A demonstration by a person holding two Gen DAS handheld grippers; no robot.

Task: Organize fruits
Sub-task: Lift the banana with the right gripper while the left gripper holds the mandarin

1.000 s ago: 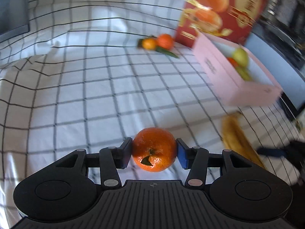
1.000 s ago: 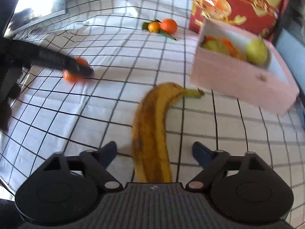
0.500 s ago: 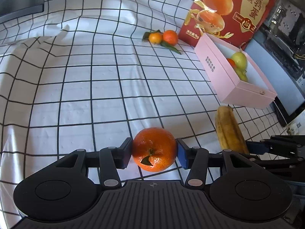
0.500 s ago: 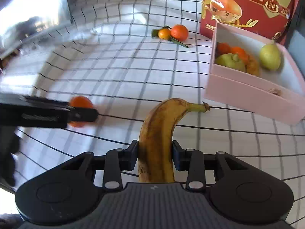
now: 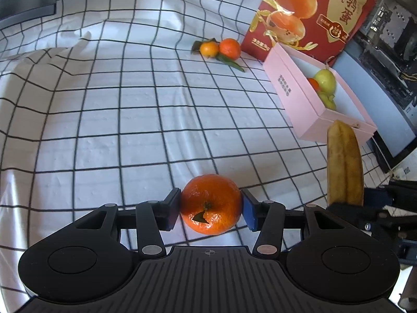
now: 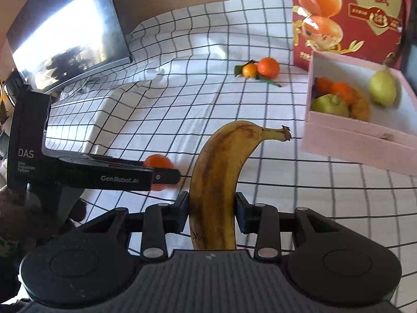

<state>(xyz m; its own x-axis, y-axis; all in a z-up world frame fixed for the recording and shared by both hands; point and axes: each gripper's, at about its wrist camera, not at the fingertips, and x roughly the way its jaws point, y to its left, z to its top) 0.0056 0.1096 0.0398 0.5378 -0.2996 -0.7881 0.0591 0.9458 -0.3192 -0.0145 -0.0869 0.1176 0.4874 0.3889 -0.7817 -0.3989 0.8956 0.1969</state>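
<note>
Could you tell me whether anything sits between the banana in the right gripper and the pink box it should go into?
Nothing visible does. The right gripper is shut on the banana, and only bare checked cloth lies between it and the pink box, whose near right part is free of fruit.

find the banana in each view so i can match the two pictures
Left wrist view: the banana stands at the right edge, upright, in front of the pink box's near corner, its lower end in the right gripper.
Right wrist view: the banana fills the bottom centre, clamped between the gripper's pads, stem tip pointing right.
Shared landmark: the pink box, on the right in both views.
</note>
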